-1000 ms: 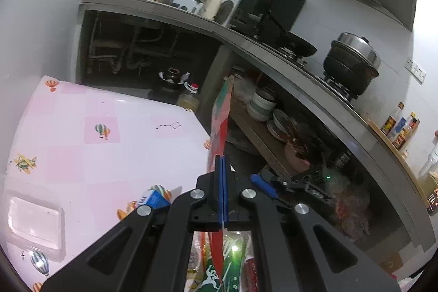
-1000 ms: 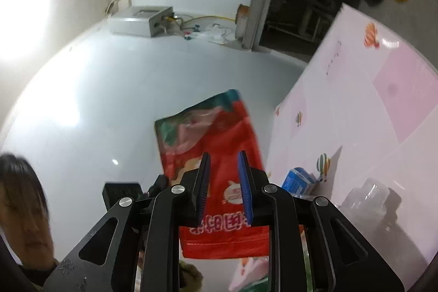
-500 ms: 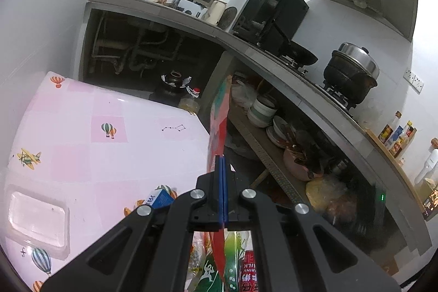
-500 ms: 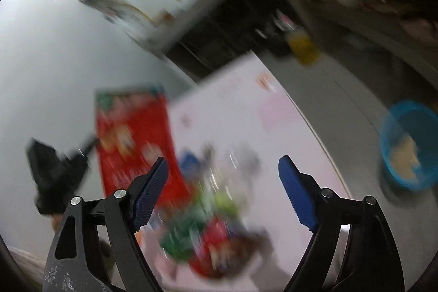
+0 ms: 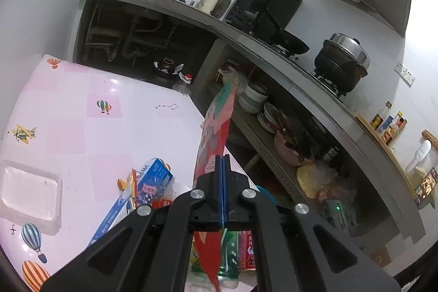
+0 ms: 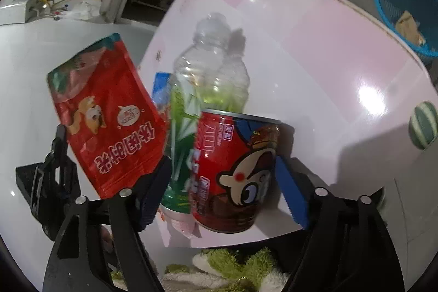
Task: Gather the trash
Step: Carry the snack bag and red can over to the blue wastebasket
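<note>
1 blue basket [image 6: 394, 7] holding scraps, right gripper [image 6: 221, 182] spread around red can [image 6: 232, 171], left gripper [image 5: 223, 192] pinching red pouch [image 5: 216, 127]

Left gripper [image 5: 223, 182], lower centre of its view, is clamped tight together. Right gripper [image 6: 223, 182], low in its frame, has jaws spread wide, just been narrowing slightly.

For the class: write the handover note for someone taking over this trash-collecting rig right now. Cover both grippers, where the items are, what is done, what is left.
Left gripper: jaws shut on the red snack pouch, held up off the table.
Right gripper: open, jaws just narrowing, straddling the red can without pressing it.
On the pink table: the can, the empty bottle behind it, the blue carton, the white tray.
Blue basket beyond the table already holds a scrap.
Left: bin the pouch, grip the can, then the rest.
</note>
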The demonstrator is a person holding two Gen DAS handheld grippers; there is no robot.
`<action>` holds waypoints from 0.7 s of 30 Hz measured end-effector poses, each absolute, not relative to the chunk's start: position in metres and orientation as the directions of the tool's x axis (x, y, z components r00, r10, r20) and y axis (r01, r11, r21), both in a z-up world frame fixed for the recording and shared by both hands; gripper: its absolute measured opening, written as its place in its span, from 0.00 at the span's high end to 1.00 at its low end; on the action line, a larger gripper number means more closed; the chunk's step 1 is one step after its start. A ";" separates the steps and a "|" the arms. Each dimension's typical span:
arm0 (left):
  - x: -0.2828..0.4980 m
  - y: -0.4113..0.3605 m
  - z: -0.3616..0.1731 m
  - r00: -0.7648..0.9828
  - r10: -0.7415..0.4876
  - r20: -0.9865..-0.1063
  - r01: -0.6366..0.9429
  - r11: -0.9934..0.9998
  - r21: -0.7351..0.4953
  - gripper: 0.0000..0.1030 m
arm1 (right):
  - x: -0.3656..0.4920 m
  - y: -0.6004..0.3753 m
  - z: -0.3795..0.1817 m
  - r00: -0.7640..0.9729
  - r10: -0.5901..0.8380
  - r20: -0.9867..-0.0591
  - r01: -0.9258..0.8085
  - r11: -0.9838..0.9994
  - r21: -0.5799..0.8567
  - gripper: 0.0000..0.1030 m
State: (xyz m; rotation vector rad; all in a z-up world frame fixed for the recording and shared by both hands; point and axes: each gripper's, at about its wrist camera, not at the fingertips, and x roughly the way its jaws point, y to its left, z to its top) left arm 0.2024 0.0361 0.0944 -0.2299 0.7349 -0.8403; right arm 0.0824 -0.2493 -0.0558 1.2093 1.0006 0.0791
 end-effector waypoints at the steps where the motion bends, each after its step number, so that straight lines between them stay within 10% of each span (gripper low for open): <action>1: 0.201 0.036 0.094 0.438 -0.748 -0.499 0.596 0.657 -0.462 1.00 | 0.080 -0.250 -0.059 0.587 0.549 -0.595 0.445 0.395 0.804 0.35; 21: 0.174 -0.012 0.122 0.361 -0.792 -0.492 0.693 0.581 -0.427 1.00 | 0.007 -0.306 -0.080 0.720 0.515 -0.465 0.433 0.191 0.881 0.41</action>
